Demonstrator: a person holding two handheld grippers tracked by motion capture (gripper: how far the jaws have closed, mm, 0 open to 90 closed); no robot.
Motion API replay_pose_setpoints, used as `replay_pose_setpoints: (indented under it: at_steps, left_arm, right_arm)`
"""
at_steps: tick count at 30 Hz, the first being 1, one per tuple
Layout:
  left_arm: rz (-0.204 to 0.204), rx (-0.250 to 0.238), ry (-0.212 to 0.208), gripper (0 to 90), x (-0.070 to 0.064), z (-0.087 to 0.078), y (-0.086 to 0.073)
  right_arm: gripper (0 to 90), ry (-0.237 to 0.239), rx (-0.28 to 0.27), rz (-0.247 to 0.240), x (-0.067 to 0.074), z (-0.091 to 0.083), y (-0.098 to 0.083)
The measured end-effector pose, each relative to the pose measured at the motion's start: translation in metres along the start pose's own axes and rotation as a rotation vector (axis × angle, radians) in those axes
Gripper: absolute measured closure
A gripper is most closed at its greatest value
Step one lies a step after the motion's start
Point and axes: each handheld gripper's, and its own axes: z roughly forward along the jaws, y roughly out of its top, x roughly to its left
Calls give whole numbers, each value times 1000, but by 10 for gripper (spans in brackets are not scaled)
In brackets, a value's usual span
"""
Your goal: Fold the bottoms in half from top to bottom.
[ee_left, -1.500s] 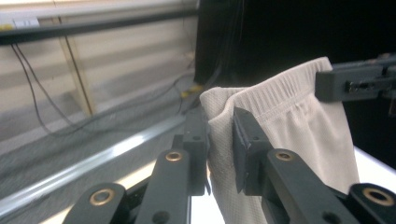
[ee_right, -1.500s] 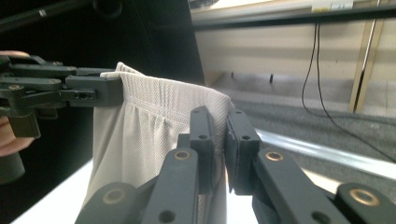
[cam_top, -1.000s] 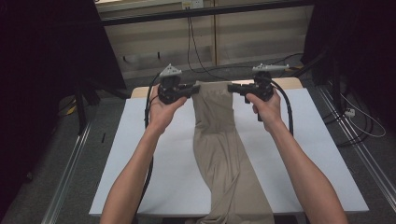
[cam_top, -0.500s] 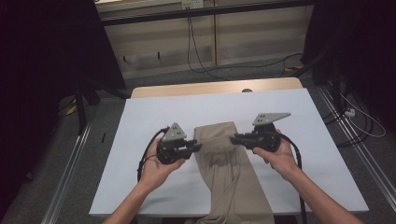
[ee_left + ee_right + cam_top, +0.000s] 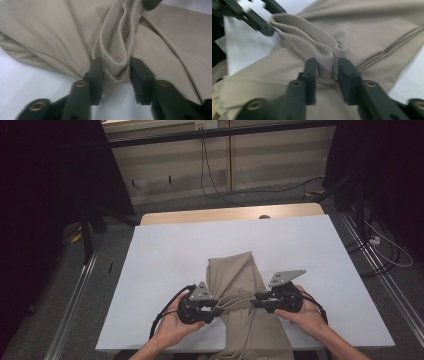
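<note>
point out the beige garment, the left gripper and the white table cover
beige garment [image 5: 235, 270], high view, on its folded far end
left gripper [image 5: 218, 305], high view, between its fingertips at the bunched edge
white table cover [image 5: 170, 250], high view, on a bare part left of the garment

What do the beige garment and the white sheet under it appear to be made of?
Beige garment: looks like knit fabric, matte, with a fine piqué-like weave and a ribbed band; it folds softly between the tongs. White sheet: smooth, flat and matte, possibly paper or plastic film; the look leaves it open.
</note>
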Motion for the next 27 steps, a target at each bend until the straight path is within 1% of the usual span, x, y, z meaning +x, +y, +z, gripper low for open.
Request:
replay_pose_setpoints:
  at_steps: [2, 3, 4, 5, 6, 7, 8, 9, 10, 11, 13, 15, 16, 17, 18, 19, 21, 23, 24, 25, 26, 27]
  left_arm:
    - [-33, -16, -13, 532, 1, -3, 1]
    - [-30, -21, -17, 519, 2, -4, 2]
    - [-37, -31, -14, 518, 2, -5, 2]
    - [-39, -32, -13, 506, 2, -5, 2]
    - [-32, -25, -12, 495, 2, -5, 1]
    - [-30, -31, -19, 495, 0, -4, 1]
    - [-23, -28, -22, 494, -1, -4, 1]
    - [-15, -24, -7, 499, -3, -3, 1]
    - [1, -15, 15, 516, -6, -2, 1]
    - [12, 2, 29, 535, -8, -1, 1]
    - [19, 40, 51, 586, -10, 3, -1]
    - [22, 50, 35, 594, -10, 5, -2]
    - [16, 43, 34, 587, -10, 5, -2]
    - [12, 27, 30, 579, -10, 4, -1]
    - [-9, 5, 23, 571, -10, 3, 0]
    - [-22, -6, 6, 562, -8, 0, 0]
    - [-27, -22, -4, 542, -7, -3, 1]
    - [-30, -21, 6, 529, -5, -2, 1]
    - [-38, -21, 3, 519, -5, -1, 1]
    - [-35, -17, 5, 515, -5, 0, 1]
    - [-32, -9, 5, 512, -4, 1, 1]
    - [-37, -10, 5, 508, -5, 2, 1]
  right_arm:
    - [673, 12, -25, -17, 7, -9, 1]
    - [675, 37, -30, -22, 11, -12, 0]
    - [675, 53, -27, -32, 15, -14, -2]
    - [675, 54, -12, -40, 18, -14, -5]
    - [680, 63, 1, -46, 21, -13, -8]
    - [684, 77, 17, -59, 22, -11, -10]
    - [682, 79, 31, -72, 24, -8, -11]
    - [683, 83, 44, -80, 25, -5, -11]
    - [677, 86, 57, -88, 25, -3, -11]
    - [678, 86, 60, -89, 27, -4, -12]
    - [698, 112, 55, -78, 27, -7, -12]
    - [729, 135, 53, -74, 28, -10, -12]
    - [747, 148, 54, -73, 29, -10, -12]
    - [752, 170, 61, -71, 32, -9, -12]
    - [762, 189, 73, -84, 35, -7, -13]
    - [765, 201, 87, -95, 38, -4, -13]
    - [756, 173, 99, -130, 43, 3, -13]
    - [716, 170, 91, -145, 43, 9, -10]
    - [688, 153, 84, -154, 42, 12, -9]
    - [678, 144, 79, -158, 41, 14, -7]
    - [674, 151, 82, -157, 40, 17, -5]
    - [663, 170, 90, -154, 39, 20, -4]
